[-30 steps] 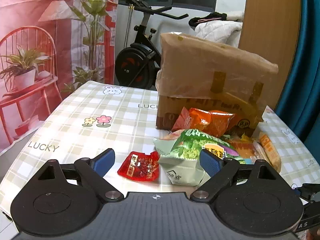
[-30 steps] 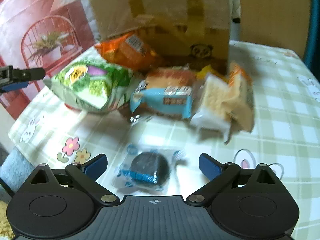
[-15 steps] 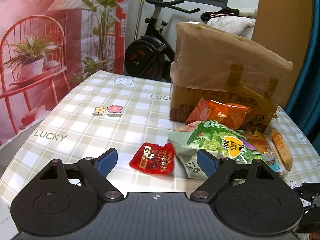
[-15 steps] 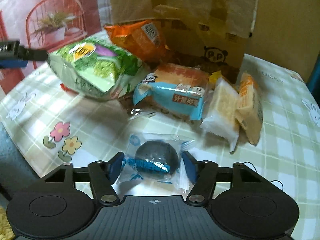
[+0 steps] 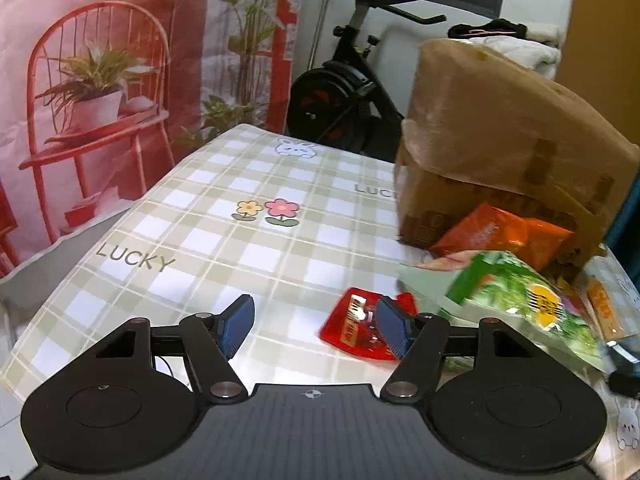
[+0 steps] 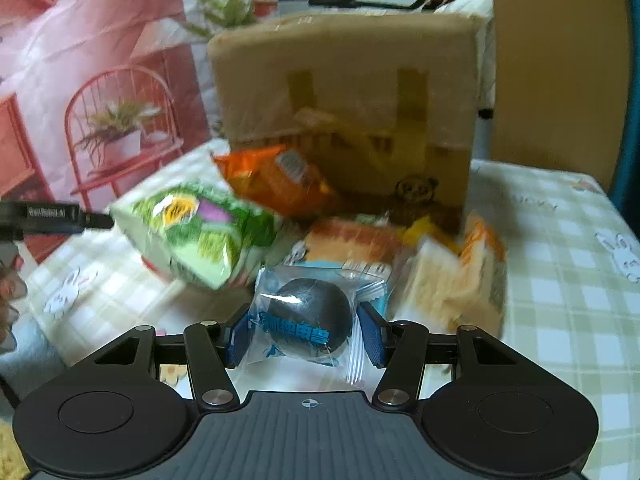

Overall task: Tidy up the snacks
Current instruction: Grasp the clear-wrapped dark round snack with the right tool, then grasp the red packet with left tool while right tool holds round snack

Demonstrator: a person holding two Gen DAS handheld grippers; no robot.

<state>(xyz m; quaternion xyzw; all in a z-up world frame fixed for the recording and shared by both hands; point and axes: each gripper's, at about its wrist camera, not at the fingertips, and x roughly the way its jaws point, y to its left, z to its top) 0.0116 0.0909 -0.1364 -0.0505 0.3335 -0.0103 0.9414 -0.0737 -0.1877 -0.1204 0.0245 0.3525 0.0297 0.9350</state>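
Between the blue pads of the right gripper (image 6: 305, 332), a clear-wrapped round black snack (image 6: 308, 322) is pinched, raised before the brown cardboard box (image 6: 352, 108). Nothing is gripped by the left gripper (image 5: 314, 322), whose jaws have just been closing, half-spread, beside a red foil packet (image 5: 352, 330) lying on the checked tablecloth (image 5: 240, 248).

A table under a green-and-white checked cloth (image 5: 256, 248), printed with flowers, rabbits and the word LUCKY, carries everything. A cardboard box (image 5: 500, 152) stands at the far right. Nearer lie an orange snack bag (image 5: 500, 236), a green chip bag (image 5: 516, 296), a small red packet (image 5: 352, 328), and wrapped breads (image 6: 452, 276) at the right.
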